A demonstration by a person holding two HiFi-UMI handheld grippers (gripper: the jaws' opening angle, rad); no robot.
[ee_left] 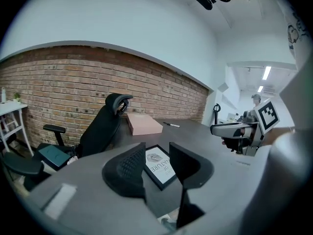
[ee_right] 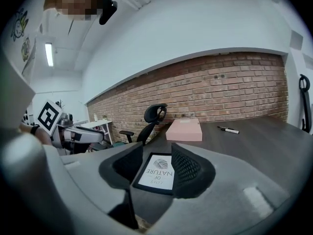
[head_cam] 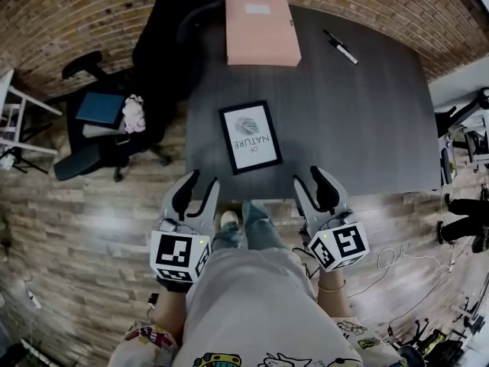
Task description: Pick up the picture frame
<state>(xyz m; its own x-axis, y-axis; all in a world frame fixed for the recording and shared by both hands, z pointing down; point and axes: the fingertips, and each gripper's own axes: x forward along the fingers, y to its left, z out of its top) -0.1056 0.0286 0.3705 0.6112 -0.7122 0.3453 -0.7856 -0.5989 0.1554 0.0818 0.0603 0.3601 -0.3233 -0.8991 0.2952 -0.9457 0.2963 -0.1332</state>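
Both tools are sitting at the near edge of the desk (head_cam: 359, 121), not on the job yet. The big risk, imo, is that the picture frame (head_cam: 250, 137) lies dead flat, so there's barely any edge to bite. A tool coming in shallow could just shove it across the desk, or one side could lift first and tip it. The left tool (head_cam: 202, 180) has its jaws wide apart, with nothing in them and touching nothing. It's the same for the right tool (head_cam: 307, 176). The frame is just past them, between the two, near the desk's front edge. Way at the back are a pink box (head_cam: 262, 29) and a marker (head_cam: 340, 47).
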